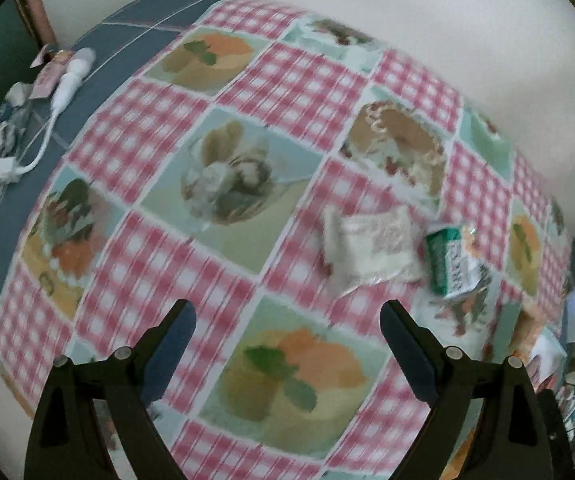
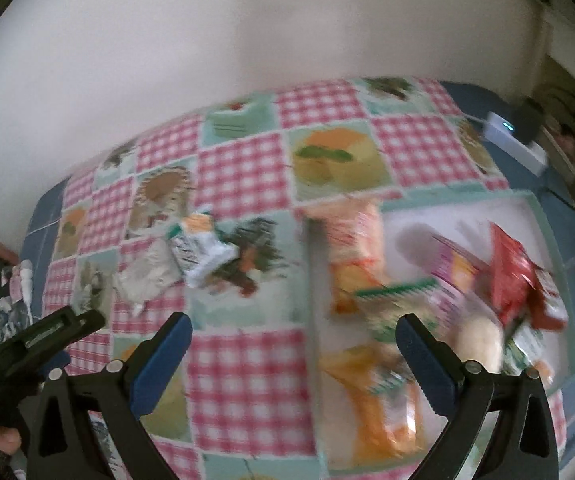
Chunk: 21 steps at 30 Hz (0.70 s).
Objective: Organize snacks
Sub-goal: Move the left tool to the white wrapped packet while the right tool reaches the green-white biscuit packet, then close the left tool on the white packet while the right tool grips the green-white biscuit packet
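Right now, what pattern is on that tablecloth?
The tablecloth has pink-and-white gingham squares alternating with pale green panels picturing desserts; the left wrist view shows it best.

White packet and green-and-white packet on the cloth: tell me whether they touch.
Cannot tell. In the right wrist view the white packet and green-and-white packet seem to meet edge to edge, but motion blur hides the line; the left wrist view is equally blurred.
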Motion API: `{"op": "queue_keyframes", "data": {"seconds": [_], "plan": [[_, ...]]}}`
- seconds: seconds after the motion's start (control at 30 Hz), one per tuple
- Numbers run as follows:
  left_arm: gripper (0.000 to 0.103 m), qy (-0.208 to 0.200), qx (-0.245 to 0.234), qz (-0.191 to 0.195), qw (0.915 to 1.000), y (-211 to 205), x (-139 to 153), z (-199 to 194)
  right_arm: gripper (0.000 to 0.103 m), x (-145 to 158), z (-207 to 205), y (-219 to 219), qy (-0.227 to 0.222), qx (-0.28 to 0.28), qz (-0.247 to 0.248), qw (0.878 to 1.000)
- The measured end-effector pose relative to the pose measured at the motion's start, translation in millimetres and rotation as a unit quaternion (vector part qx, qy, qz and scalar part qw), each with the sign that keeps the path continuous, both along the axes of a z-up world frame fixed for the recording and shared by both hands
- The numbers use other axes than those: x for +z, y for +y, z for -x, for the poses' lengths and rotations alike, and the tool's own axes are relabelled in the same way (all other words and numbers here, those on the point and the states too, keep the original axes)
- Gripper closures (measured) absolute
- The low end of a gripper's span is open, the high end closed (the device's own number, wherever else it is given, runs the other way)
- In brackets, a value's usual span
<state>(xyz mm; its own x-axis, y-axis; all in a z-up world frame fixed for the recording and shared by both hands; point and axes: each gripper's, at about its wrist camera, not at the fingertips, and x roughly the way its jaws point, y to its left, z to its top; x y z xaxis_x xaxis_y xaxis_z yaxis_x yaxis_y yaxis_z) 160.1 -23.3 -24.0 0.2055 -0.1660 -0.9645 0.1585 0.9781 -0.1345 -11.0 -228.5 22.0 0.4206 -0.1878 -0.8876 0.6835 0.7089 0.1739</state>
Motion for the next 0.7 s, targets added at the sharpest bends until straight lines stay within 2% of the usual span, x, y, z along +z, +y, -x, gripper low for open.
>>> {"op": "queue_keyframes", "data": {"seconds": [0.17,0.3,0.5,0.63,0.7], "plan": [[0.009,-0.009,-0.019,0.027,0.9994,-16,-4,-19,0.000,-8,-45,4,-0.008,0.045,0.007,0.999],[0.009,0.008,-0.004,0.051,0.9987,-23,-17,-37,0.004,-25,-75,5,0.003,0.073,0.006,0.997],[0.009,0.006,-0.003,0.033,0.9994,-33,-36,-50,0.011,-56,-109,8,0.033,0.111,0.009,0.993],[0.009,0.013,0.000,0.040,0.9991,-35,-47,-56,0.013,-73,-127,9,0.041,0.123,0.009,0.992],[0.009,0.013,0.000,0.040,0.9991,-34,-48,-59,0.018,-78,-134,11,0.042,0.129,0.011,0.991]]}}
